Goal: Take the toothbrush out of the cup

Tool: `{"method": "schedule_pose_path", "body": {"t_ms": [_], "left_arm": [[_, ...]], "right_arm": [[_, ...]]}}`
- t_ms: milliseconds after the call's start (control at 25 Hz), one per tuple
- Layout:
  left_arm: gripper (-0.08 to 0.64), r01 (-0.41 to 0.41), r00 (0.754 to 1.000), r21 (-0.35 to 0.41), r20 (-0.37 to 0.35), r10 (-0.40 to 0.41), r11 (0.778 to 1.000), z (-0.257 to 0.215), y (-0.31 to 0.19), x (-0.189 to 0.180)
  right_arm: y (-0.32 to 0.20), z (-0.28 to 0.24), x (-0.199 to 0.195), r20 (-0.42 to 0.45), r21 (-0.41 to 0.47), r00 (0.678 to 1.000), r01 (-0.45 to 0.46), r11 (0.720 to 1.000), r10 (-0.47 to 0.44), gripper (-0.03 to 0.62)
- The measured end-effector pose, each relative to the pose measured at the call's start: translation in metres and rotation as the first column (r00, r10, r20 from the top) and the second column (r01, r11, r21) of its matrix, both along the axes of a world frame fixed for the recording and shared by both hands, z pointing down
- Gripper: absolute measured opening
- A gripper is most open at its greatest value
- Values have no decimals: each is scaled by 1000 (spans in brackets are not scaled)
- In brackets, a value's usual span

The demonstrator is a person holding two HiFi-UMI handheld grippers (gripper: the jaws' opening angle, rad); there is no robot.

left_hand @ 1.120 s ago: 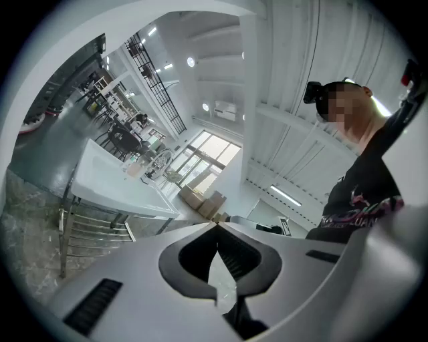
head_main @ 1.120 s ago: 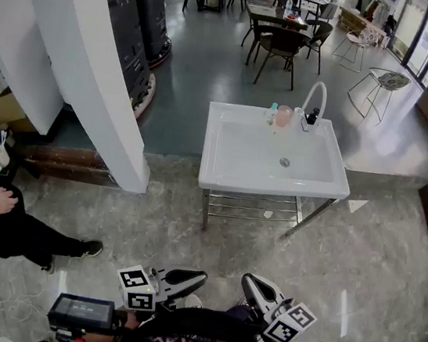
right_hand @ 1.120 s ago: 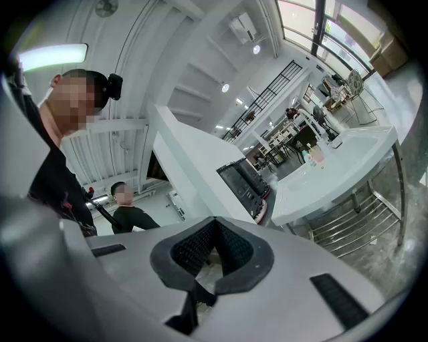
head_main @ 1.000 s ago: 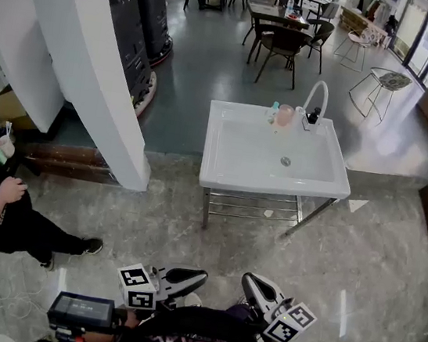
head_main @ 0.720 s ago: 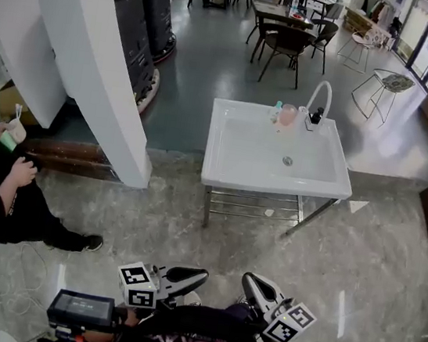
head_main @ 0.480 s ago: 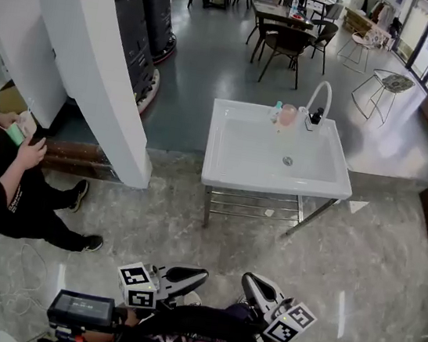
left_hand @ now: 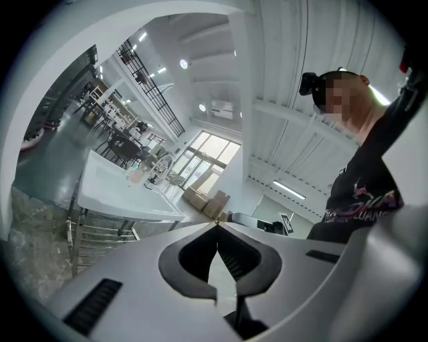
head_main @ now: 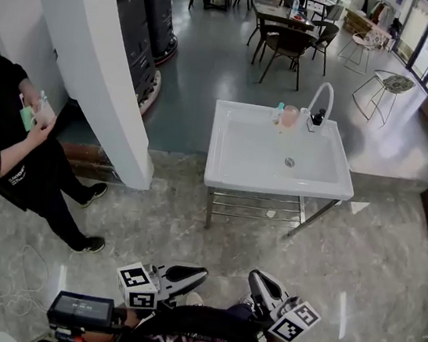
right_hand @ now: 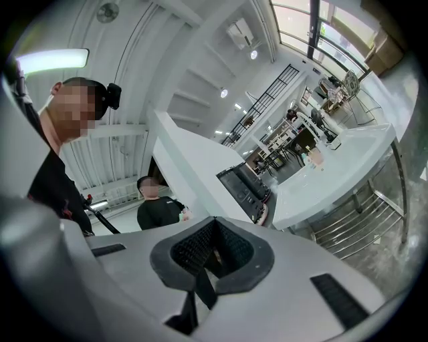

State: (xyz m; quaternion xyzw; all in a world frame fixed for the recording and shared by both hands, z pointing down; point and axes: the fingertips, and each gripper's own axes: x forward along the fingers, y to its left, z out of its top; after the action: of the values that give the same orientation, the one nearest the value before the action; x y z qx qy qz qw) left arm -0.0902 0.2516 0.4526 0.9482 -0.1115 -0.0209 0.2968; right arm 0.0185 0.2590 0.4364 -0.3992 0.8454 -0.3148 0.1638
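Item 1. Sink: white basin on a metal frame, standing on the stone floor; the landmark for all entries.

Item 2. Cup: pinkish, on the sink's back rim, just left of the white faucet.

Item 3. Toothbrush: too small to tell. A thin teal-tipped piece shows at the cup's left edge.

Item 4. My left hand-held gripper: well short of the sink, on its near side and low against my body. The jaws are closed tip to tip with nothing between them.

Item 5. My right hand-held gripper: beside the left one, equally far from the sink, jaws likewise closed and empty.

Item 6. Person in black: well left of the sink, beyond the white column, holding something small in both hands.
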Motion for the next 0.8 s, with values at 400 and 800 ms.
{"method": "schedule_pose_path", "body": {"t_ms": [400,800], "left_arm": [[9,13,1000,7,13,-13,1000,0,-11,-6],[8,99,994,35,38,-100,994,0,-67,1]], "right_arm": [[-15,0,-6,-13,-6,1000,14,1000,-14,11],[-83,11,12,-41,3,997,68,998,-68,11]]}}
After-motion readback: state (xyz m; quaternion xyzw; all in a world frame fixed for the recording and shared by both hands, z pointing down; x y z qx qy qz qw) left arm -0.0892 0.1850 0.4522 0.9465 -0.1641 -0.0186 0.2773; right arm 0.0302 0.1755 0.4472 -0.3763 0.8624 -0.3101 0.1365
